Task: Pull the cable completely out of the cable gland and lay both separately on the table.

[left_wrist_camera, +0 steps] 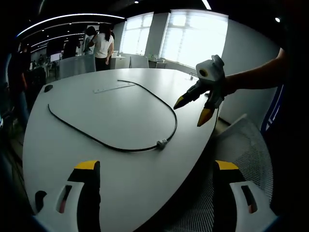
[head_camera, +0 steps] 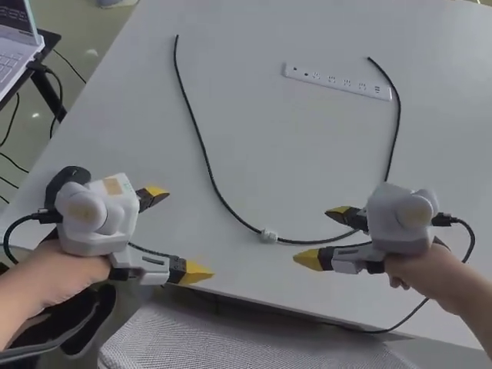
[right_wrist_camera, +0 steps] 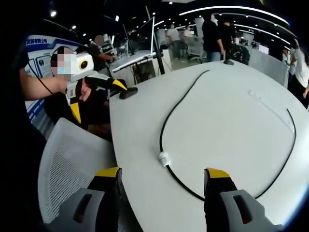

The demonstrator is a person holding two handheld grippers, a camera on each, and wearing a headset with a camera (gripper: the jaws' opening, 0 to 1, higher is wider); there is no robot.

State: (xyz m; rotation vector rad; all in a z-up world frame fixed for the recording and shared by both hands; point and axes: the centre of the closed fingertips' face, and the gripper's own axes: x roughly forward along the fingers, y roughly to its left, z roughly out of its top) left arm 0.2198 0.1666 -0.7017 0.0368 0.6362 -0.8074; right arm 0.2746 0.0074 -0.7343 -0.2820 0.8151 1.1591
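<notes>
Gland (head_camera: 267, 235) on cable (head_camera: 201, 150), ahead of spread jaws

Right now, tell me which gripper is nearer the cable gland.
Right. The right gripper is open just to the right of the cable gland, not touching it. The left gripper is open farther off on its left, near the table edge.
</notes>
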